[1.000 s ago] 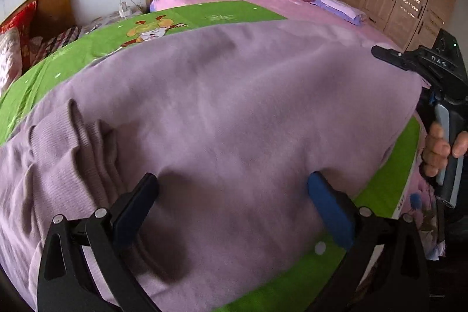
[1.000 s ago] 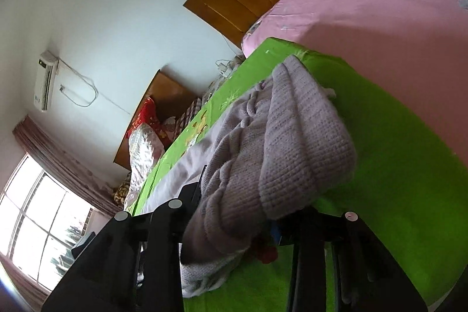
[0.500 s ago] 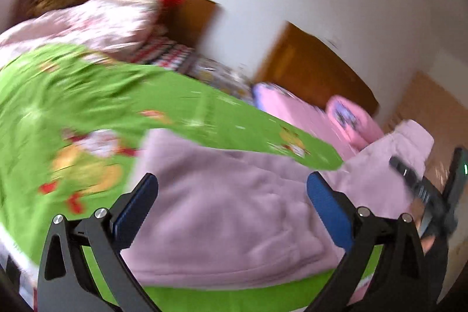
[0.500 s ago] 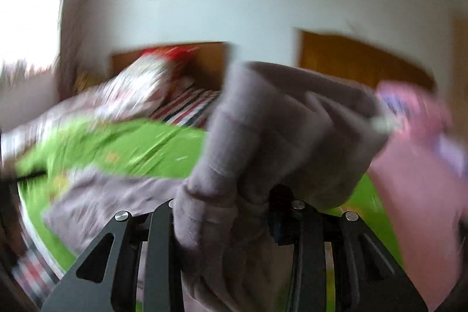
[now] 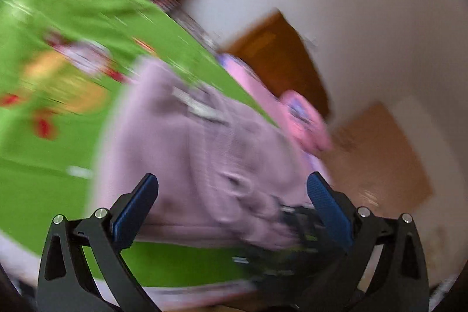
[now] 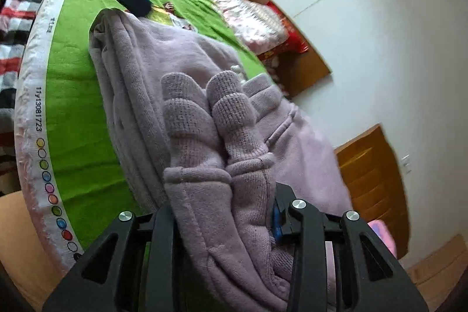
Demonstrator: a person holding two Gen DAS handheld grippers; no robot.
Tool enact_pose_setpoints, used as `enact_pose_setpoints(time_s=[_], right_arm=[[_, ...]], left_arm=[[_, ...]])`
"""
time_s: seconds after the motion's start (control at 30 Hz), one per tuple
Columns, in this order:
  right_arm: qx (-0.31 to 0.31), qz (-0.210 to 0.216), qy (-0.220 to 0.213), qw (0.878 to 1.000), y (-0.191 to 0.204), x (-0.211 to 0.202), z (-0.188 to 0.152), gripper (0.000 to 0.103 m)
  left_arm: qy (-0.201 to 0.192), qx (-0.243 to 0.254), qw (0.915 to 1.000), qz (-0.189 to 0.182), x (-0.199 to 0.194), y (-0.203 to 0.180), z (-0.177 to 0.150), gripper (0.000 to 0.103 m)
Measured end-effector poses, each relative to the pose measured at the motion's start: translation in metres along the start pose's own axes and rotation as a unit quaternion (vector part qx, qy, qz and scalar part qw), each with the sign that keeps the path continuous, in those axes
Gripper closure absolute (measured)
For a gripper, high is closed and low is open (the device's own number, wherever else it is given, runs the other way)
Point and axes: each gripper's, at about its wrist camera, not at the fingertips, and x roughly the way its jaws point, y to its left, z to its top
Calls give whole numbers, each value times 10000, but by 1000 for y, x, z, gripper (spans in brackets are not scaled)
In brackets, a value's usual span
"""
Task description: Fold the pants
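Since a second ago my right claw (image 6: 225, 212) has carried the ribbed cuffs over onto the lilac pants (image 6: 187, 95) and stays clamped on them. The pants lie doubled on the green sheet (image 6: 73, 107), whose white edge reads "1fy13081723". My left claw (image 5: 231, 195) hangs wide apart above the pants; its view is blurred, so contact is unclear
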Motion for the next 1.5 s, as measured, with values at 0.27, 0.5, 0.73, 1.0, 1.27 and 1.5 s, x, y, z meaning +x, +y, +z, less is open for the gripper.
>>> enact_pose_setpoints(time_s=[0.27,0.5,0.73,1.0,1.27,1.5], right_arm=[[568,-245,-517,9967,-29,-17,4,71],[320,-131,-112,9993,-21,-6,-1,38],[1100,257,-583,9919,-63,-68,-52,18],[3296,323,574,9418,-135,-72,-181,15],[3665,733,658,9252,-145,-35,-177,15],[3209,530,1144,9387,-123,-13,-150,15]], left_arm=[[743,-133,9966,-341,40,-28,12,2],[1476,-332,9875,452,92,-28,24,4],[1540,-346,9863,483,97,-10,20,7],[1562,70,9837,885,109,-21,10,2],[1424,213,9829,1146,120,-28,2,2],[1240,971,9646,2115,125,-55,-8,59]])
